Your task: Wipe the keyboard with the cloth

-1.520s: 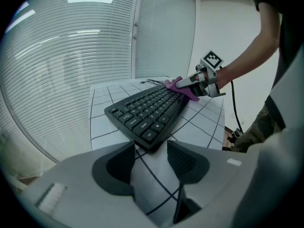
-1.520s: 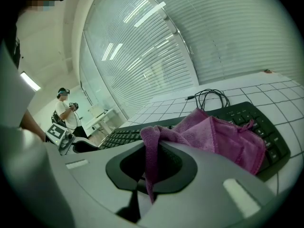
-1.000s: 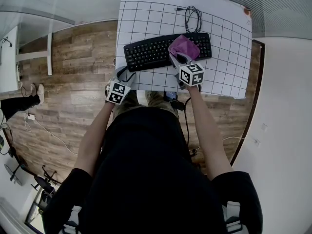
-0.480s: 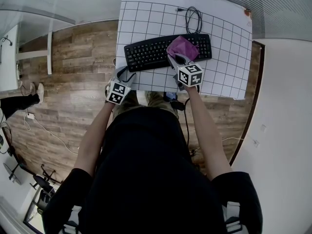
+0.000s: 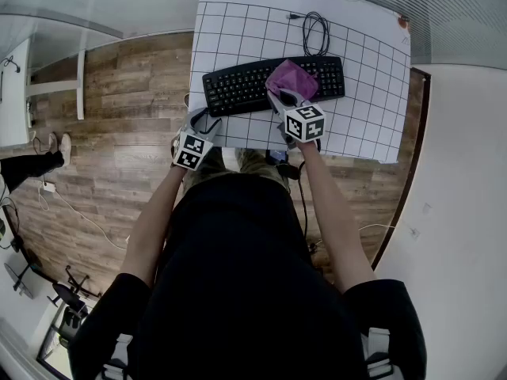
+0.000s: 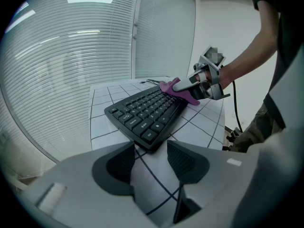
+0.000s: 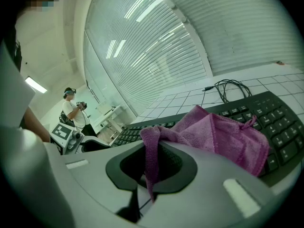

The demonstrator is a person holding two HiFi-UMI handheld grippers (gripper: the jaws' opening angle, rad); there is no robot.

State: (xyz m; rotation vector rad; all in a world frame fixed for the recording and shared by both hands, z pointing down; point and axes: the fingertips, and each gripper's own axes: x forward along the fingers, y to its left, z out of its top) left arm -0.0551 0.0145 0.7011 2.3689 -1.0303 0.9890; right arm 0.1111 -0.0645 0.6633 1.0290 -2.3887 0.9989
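One black keyboard [image 5: 253,85] lies slanted on the white gridded counter [image 5: 364,109], upper centre of the head view. One purple cloth [image 5: 293,76], bunched, sits on the keyboard's right half and covers a patch of keys there. One black cable [image 5: 314,30] is coiled on the counter above the keyboard, near the top edge. It looks like the keyboard's own lead, but I can't confirm that from this angle

Right gripper [image 5: 285,98]: fingers [image 7: 178,167] are pinching an edge of the cloth. The right gripper view shows a fold of it pulled down between the two fingers, with the rest spread forward over the keys. The gripper sits at the keyboard's near edge, just below the cloth in the head view

Left gripper [image 5: 204,120]: fingers [image 6: 189,159] spread with nothing between them, only gridded counter showing in the gap. It's at the counter's lower-left edge, just below the keyboard's left end. The left gripper view shows it near the keyboard's corner but not on it

Count: 2 grippers, 1 keyboard, 1 cloth, 1 cable. Also one other person [image 7: 76,112] standing far back at the left of the right gripper view, holding something too small to tell
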